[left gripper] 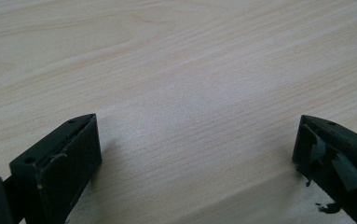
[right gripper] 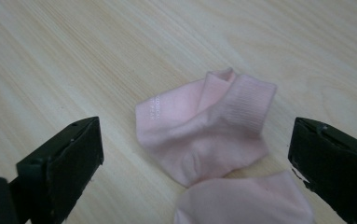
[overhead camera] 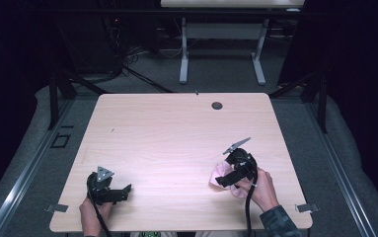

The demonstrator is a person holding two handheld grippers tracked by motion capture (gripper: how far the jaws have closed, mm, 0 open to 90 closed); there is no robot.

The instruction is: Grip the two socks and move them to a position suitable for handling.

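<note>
Black jaws of the right gripper rise at the bottom of the right gripper view, standing wide apart and gripping nothing; a pink sock lies on the table between and just beyond them, not touched by either pad. It is soft knit cloth, folded over itself, with a ribbed cuff at its upper end and a second pink fold nearest the lens. From the high view the right gripper sits over the sock near the table's front right, held in a hand with a camouflage sleeve. Pale wood grain runs across the smooth tabletop. At front left the left gripper also stands wide open, with bare wood between its matte, scuffed jaws.
</note>
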